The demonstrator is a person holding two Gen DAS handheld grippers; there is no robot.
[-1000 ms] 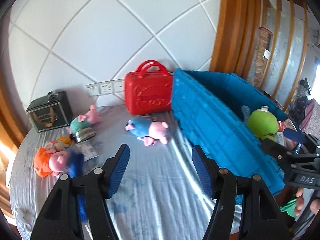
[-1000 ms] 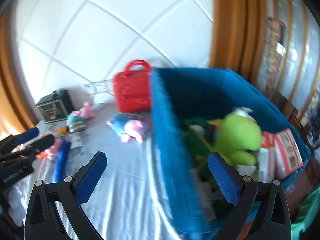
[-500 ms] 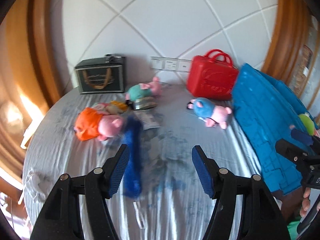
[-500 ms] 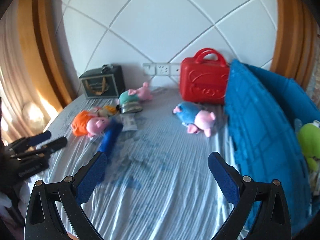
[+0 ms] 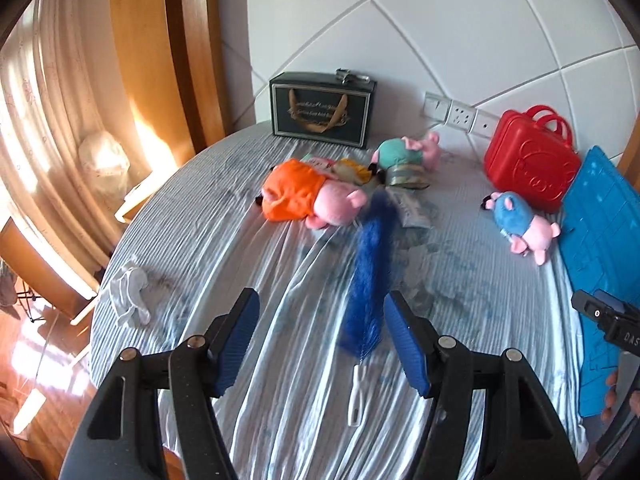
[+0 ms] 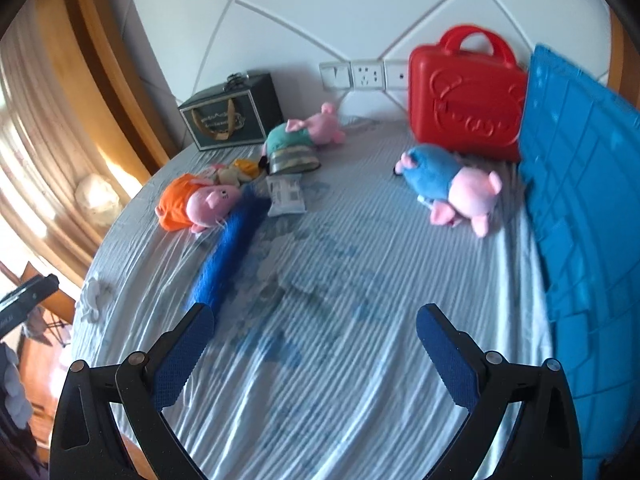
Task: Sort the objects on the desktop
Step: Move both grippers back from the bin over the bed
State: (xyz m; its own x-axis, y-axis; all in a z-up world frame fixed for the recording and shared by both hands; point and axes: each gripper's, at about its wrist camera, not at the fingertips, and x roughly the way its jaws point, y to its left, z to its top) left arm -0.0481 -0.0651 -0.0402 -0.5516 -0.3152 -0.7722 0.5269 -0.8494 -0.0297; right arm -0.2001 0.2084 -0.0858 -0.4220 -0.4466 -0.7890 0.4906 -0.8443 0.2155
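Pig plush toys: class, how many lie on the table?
3: orange-dressed pig beside the blue duster; teal-dressed pig near the dark box; blue-dressed pig before the red case. Others may be hidden.

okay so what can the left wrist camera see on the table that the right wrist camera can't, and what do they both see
Only the left wrist view shows the white handle of the blue duster, and the right gripper entering at its edge. Only the right wrist view shows the white packet uncovered and a corner of the left gripper at its left edge. Both show the open left gripper or right gripper, the orange pig plush, blue pig plush, teal pig plush, red case, dark box, blue bin and crumpled white cloth.
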